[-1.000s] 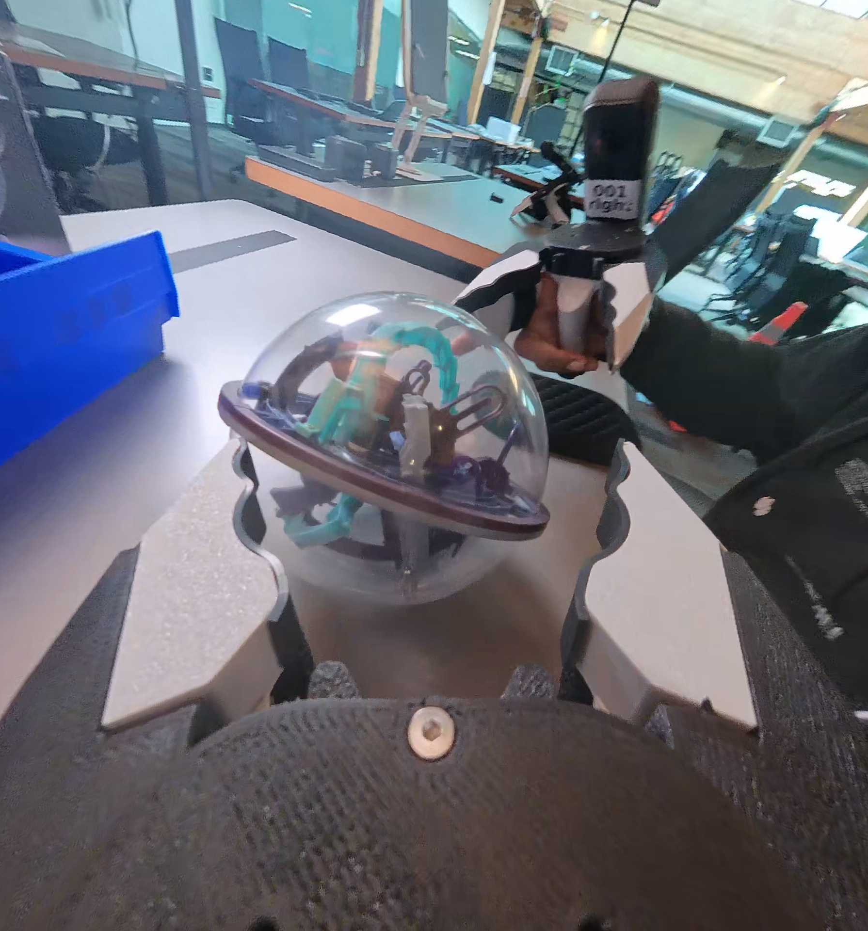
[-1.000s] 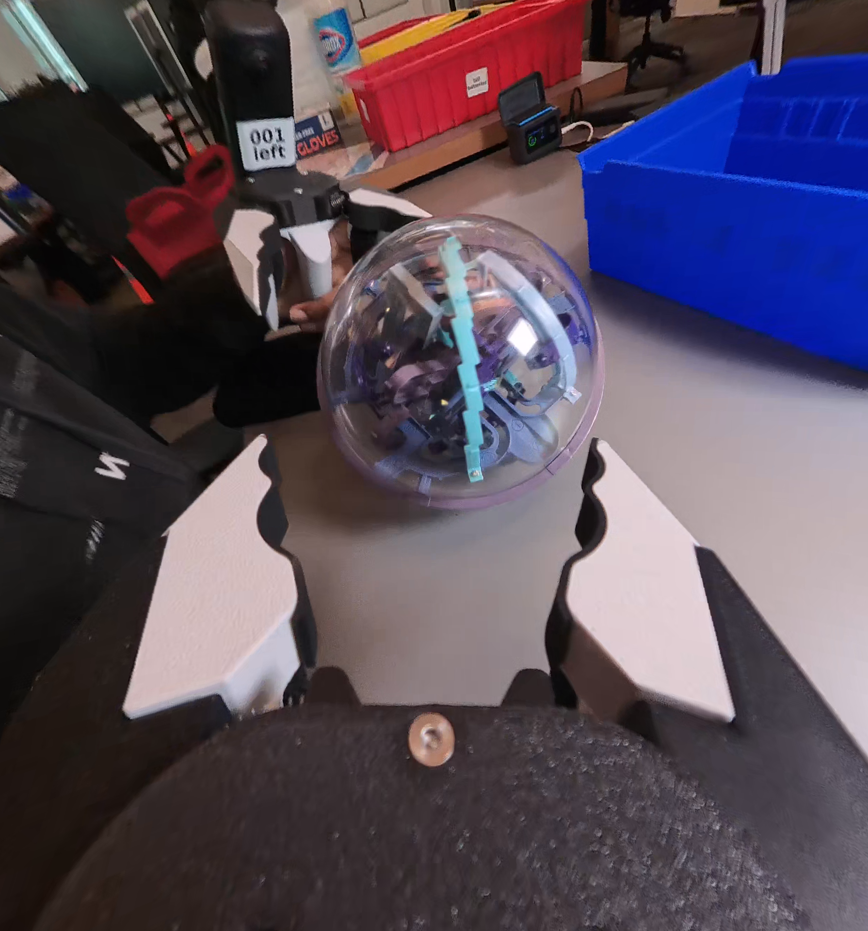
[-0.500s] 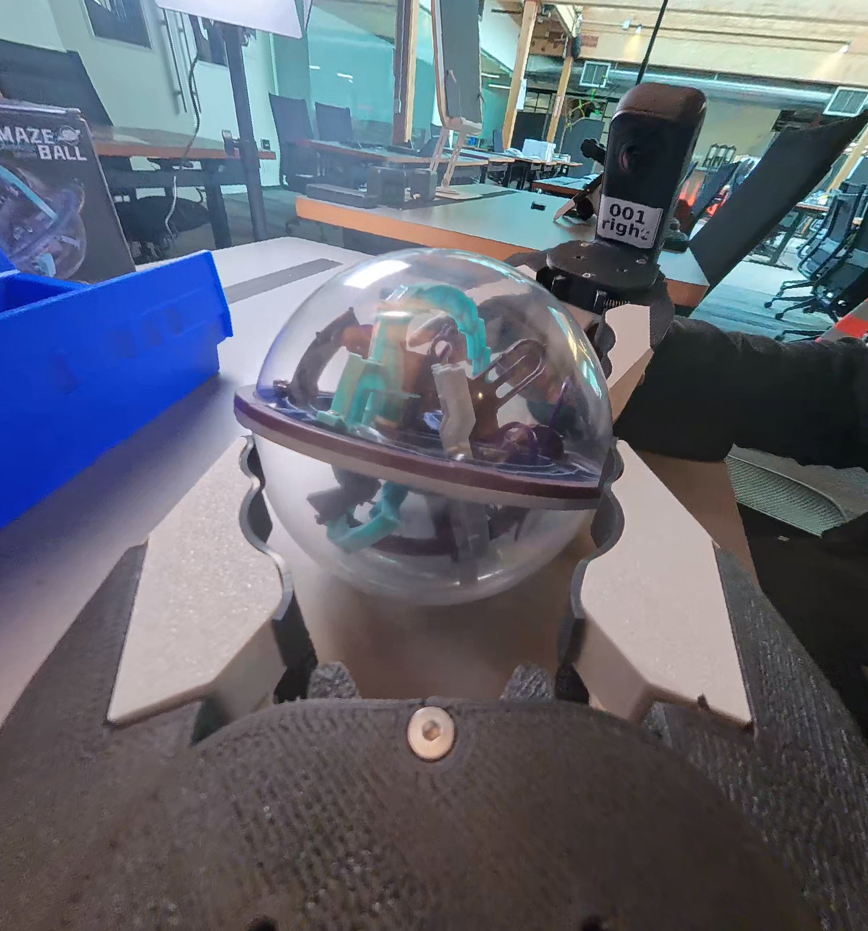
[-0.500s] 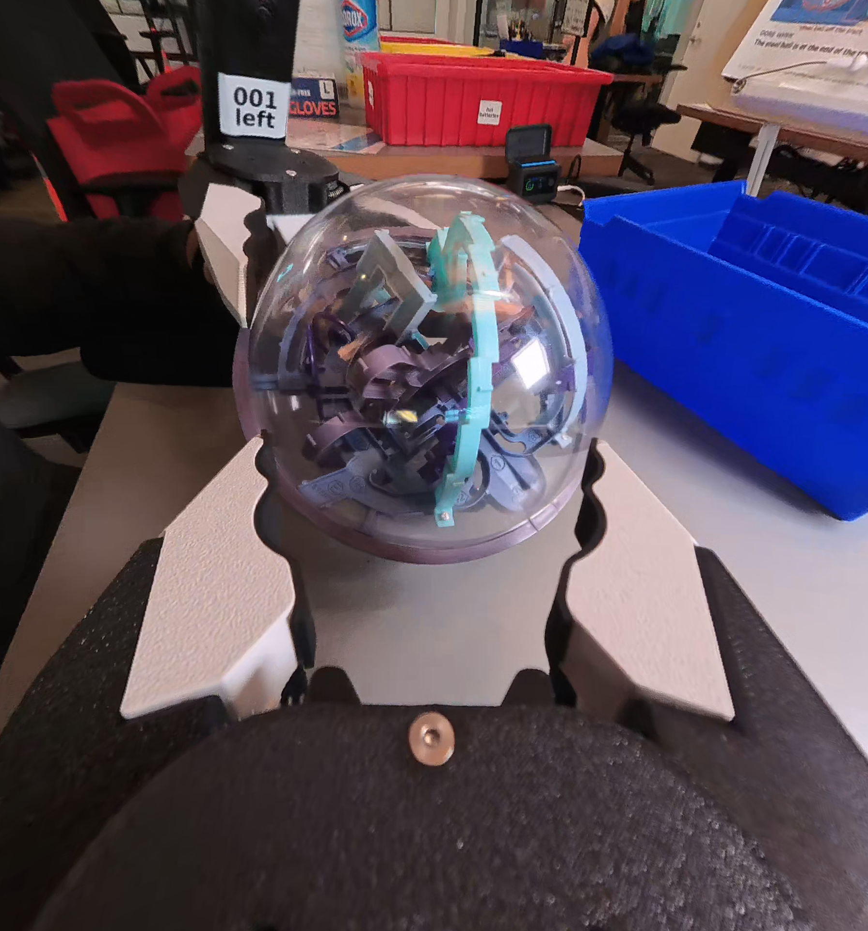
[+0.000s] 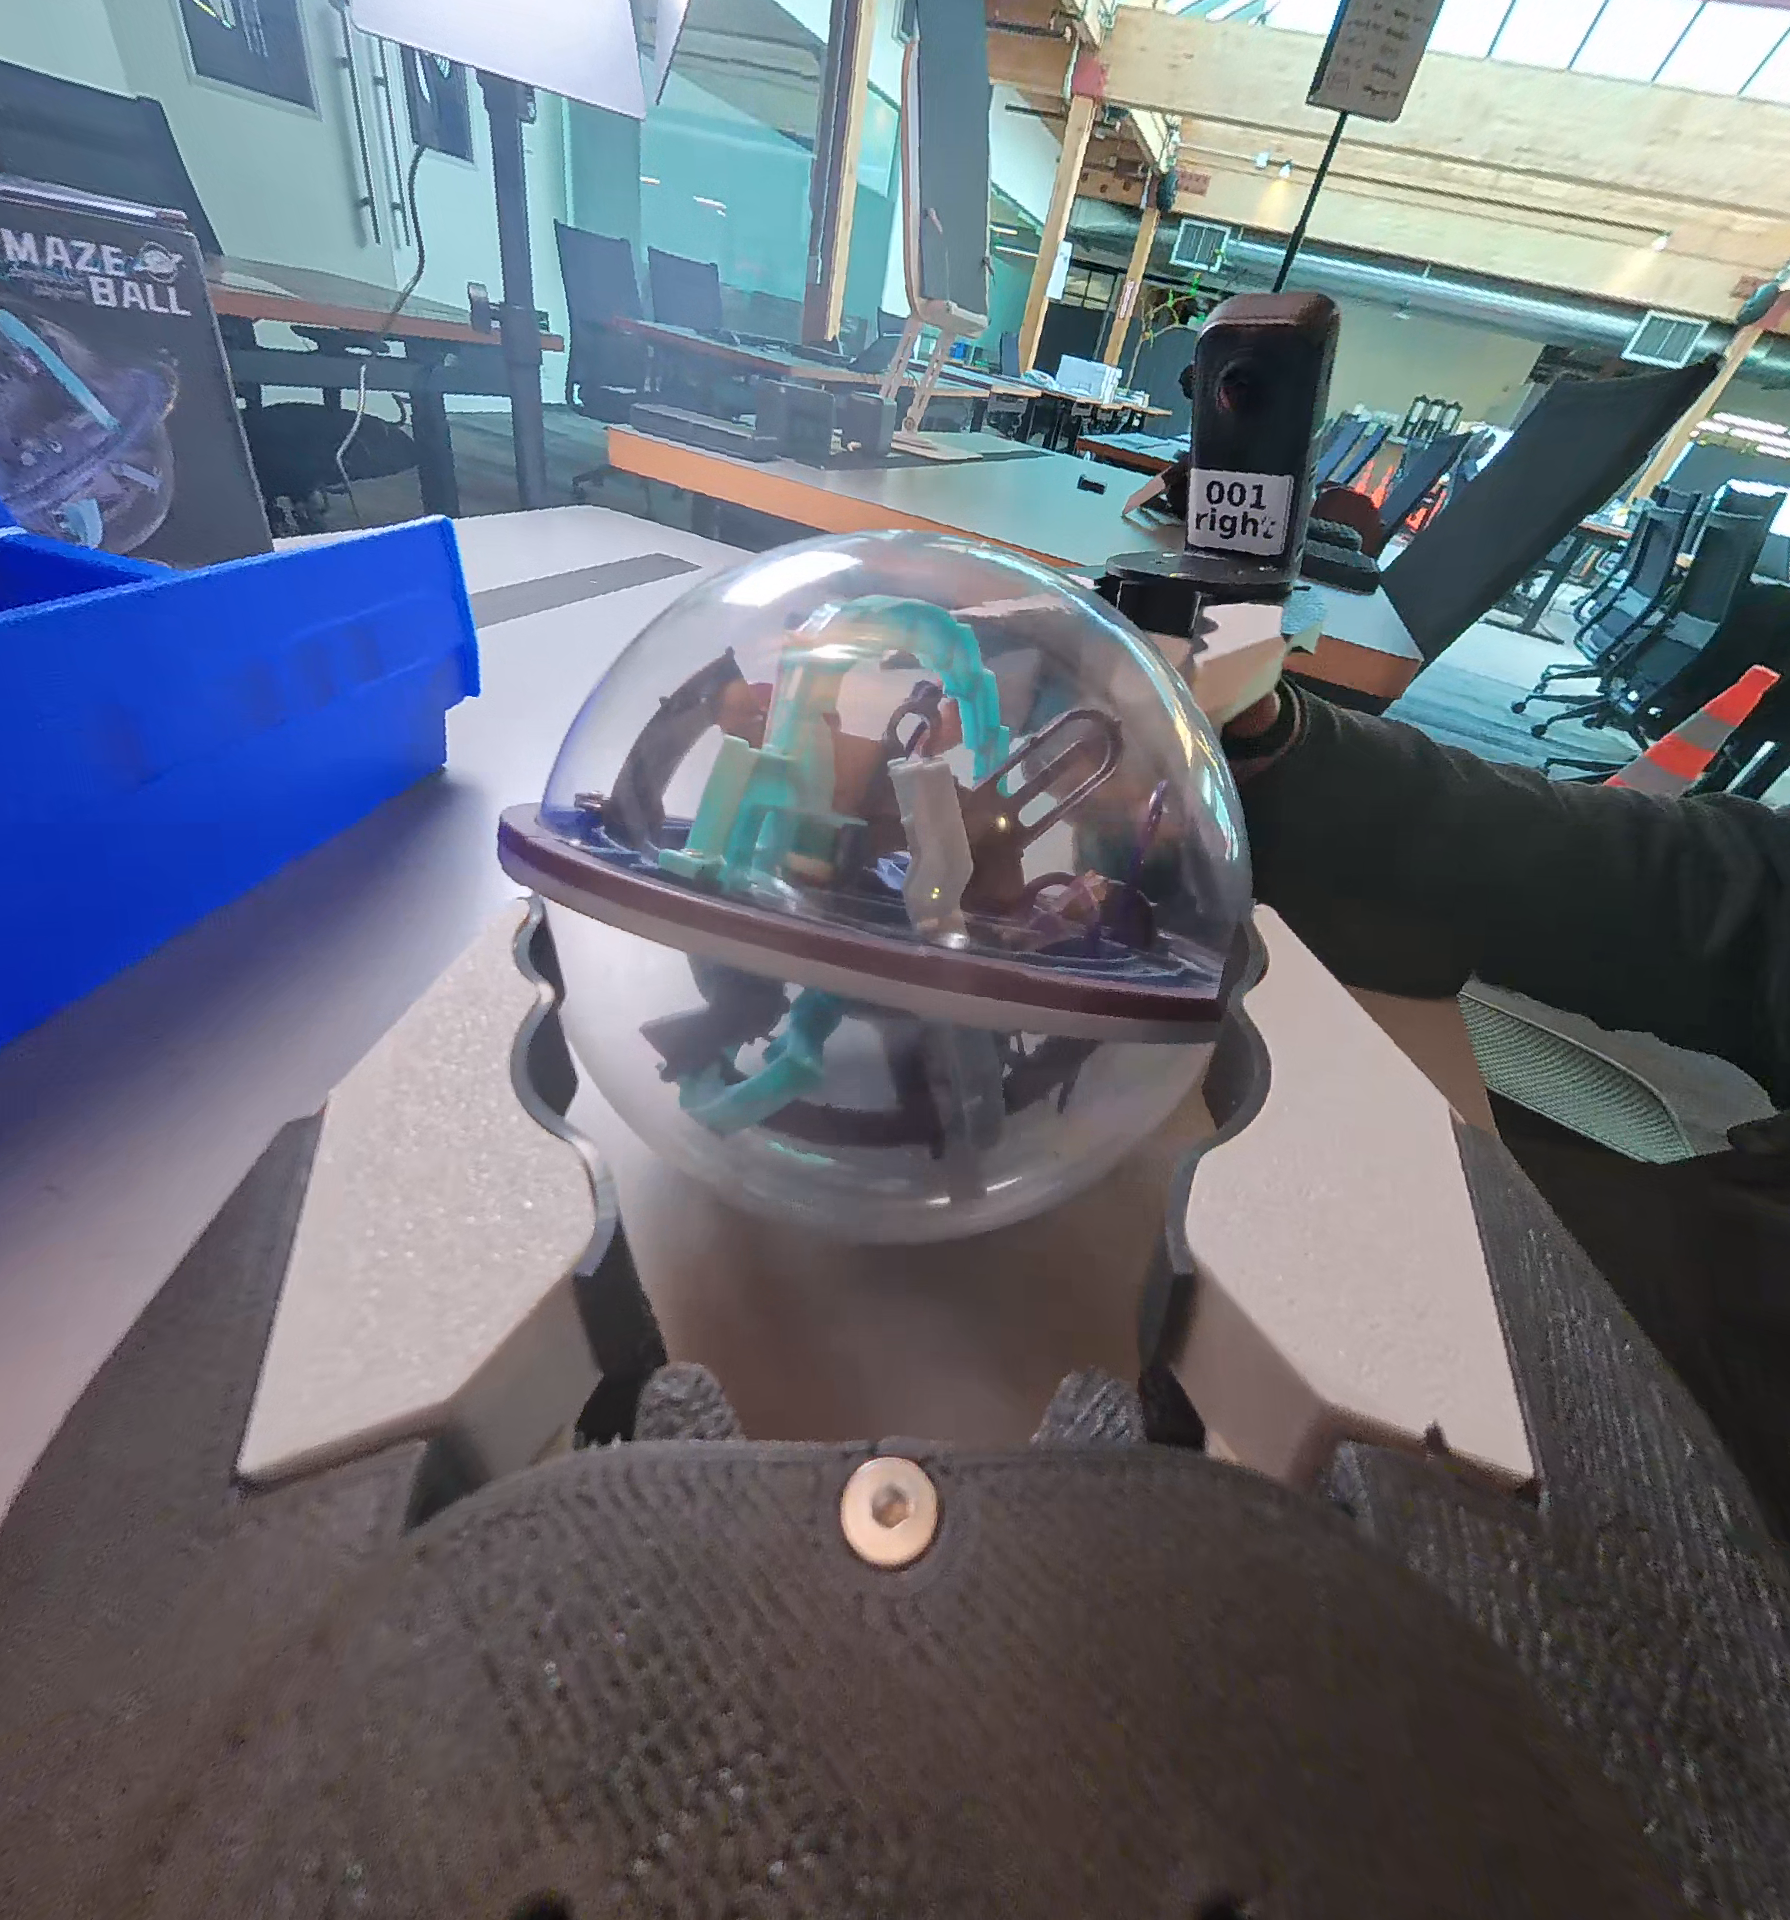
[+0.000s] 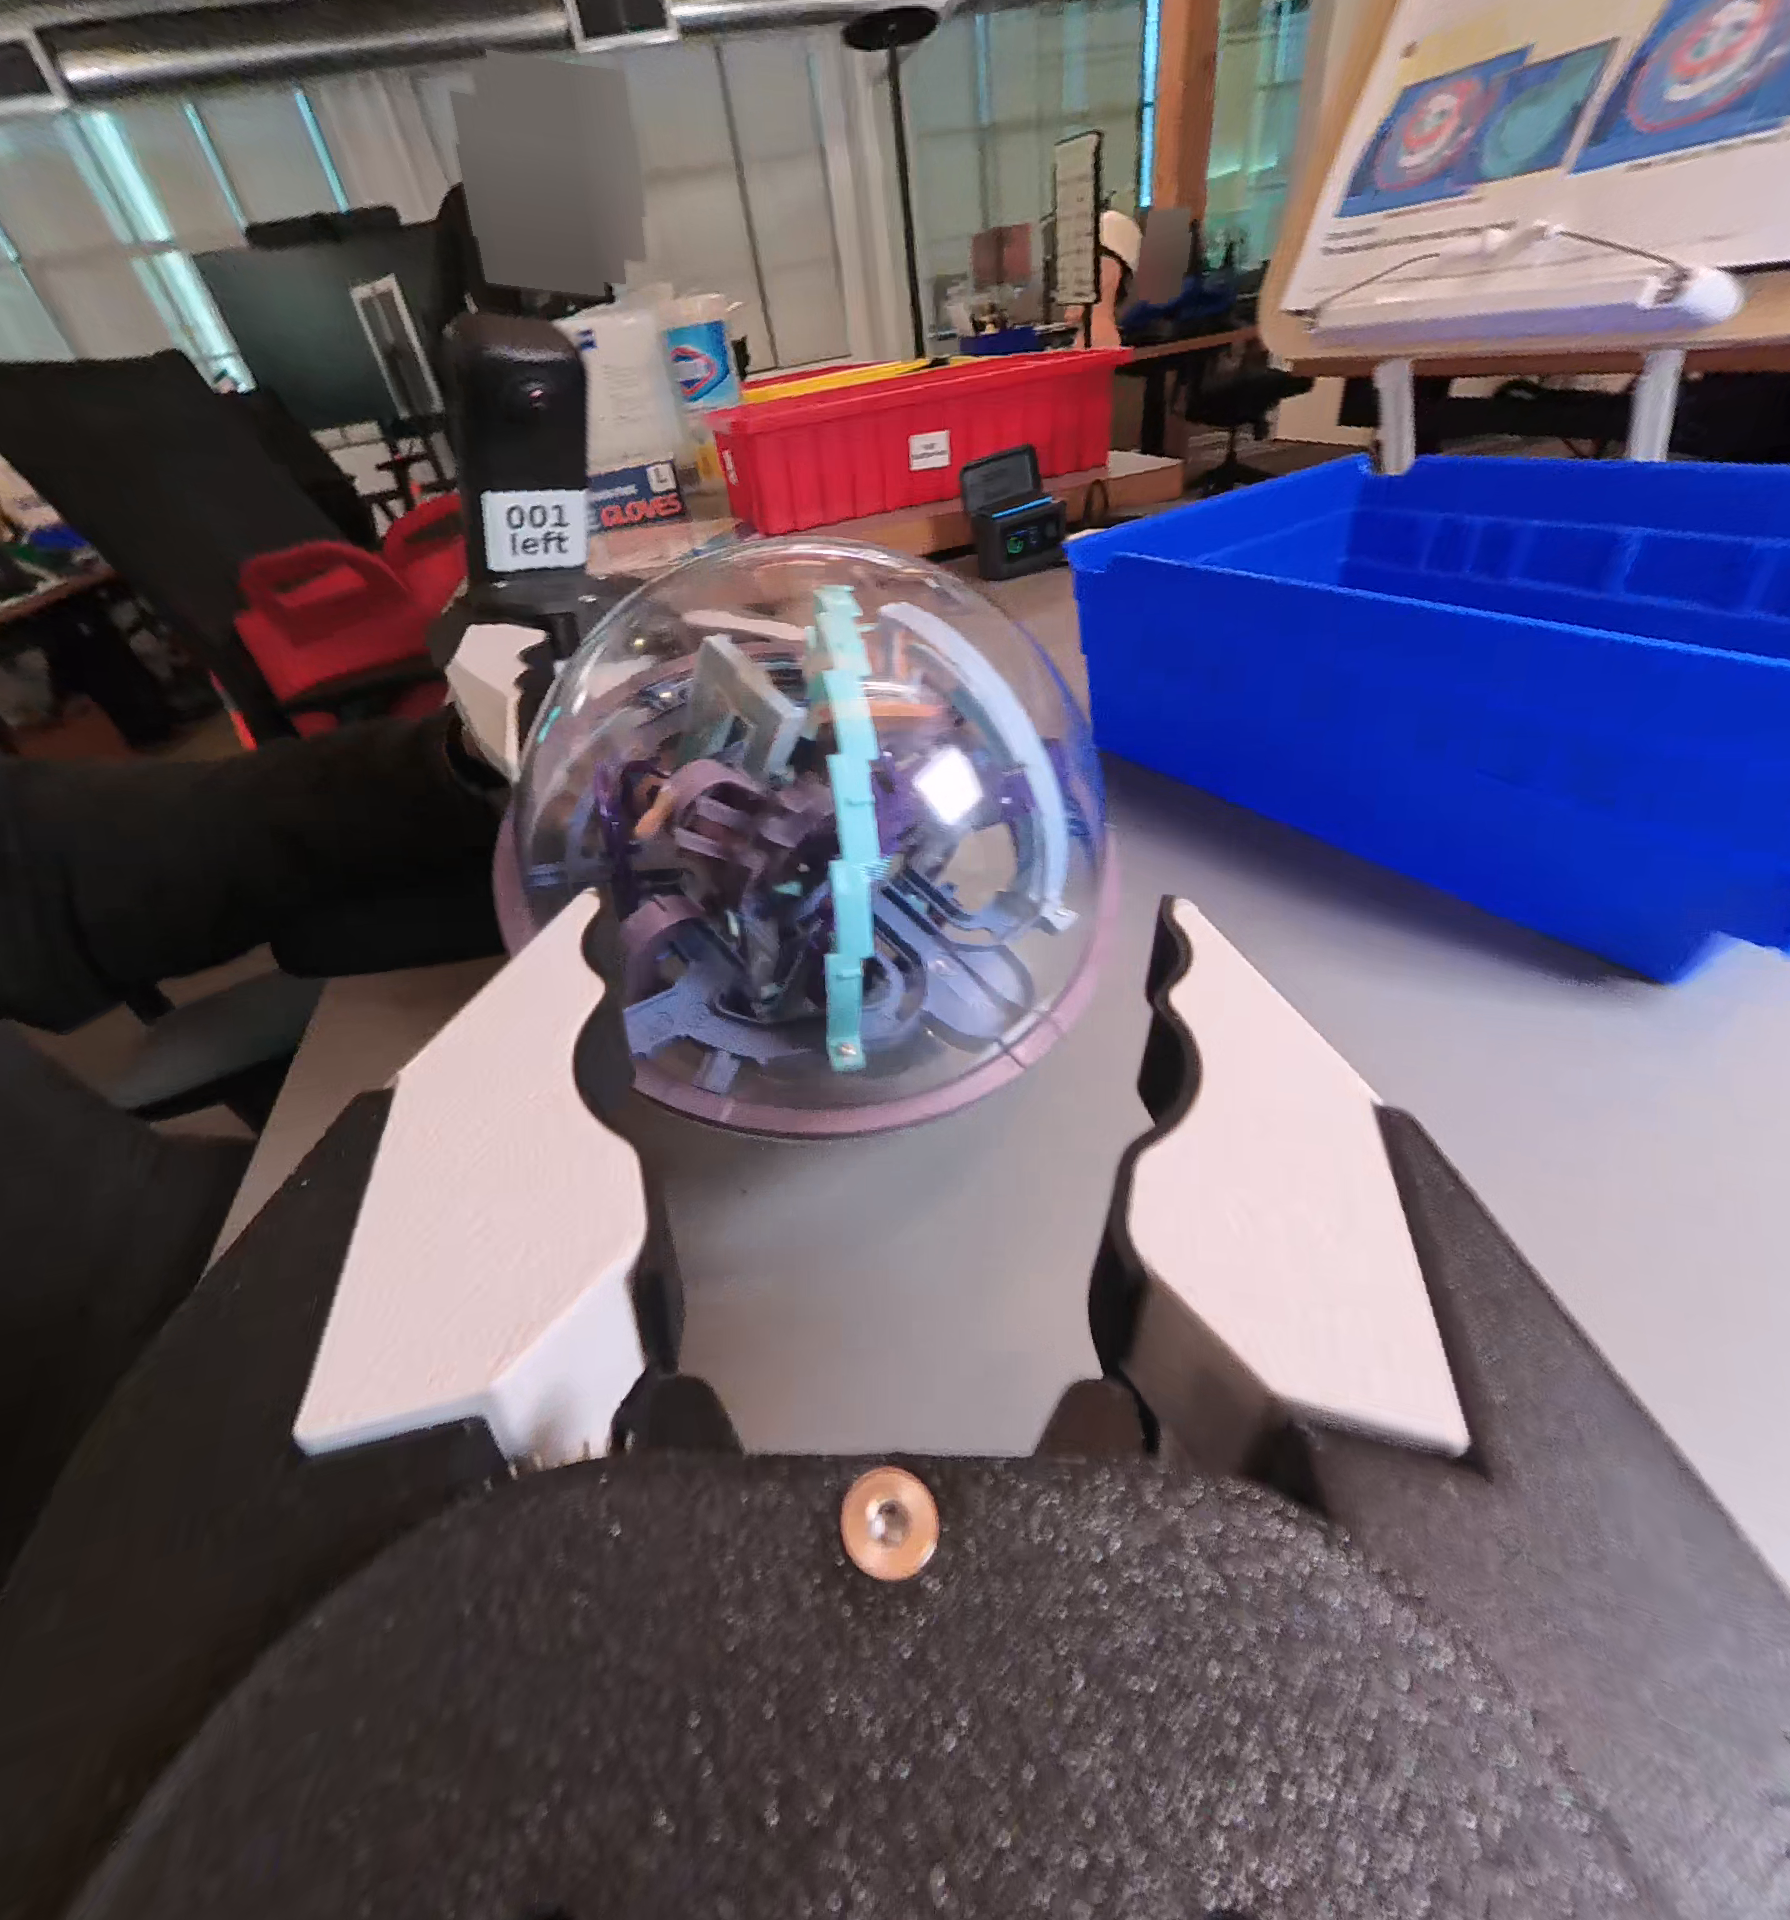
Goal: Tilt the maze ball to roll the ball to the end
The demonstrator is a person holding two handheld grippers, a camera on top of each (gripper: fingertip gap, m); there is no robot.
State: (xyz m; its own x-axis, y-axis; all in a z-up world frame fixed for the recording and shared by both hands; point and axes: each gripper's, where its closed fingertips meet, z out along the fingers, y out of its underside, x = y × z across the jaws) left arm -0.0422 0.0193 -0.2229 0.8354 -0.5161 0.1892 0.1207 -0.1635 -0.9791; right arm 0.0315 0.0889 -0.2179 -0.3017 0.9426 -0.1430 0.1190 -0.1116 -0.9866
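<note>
Left wrist view shows the left gripper point(image 5: 891, 935) clasping the clear maze ball point(image 5: 875, 883), both white fingers point(image 5: 434, 1174) pressed to its lower half under the tilted dark rim. Right wrist view has the ball sitting on the grey table point(image 6: 1493, 1143) between the right gripper's point(image 6: 875, 914) spread fingers: the left fingertip overlaps its edge, the right one stands clear.

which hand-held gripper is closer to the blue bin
Right. The blue bin lies just to the right of the right hand-held gripper. The left hand-held gripper faces it from the far side of the maze ball, with the bin off to its left.
</note>
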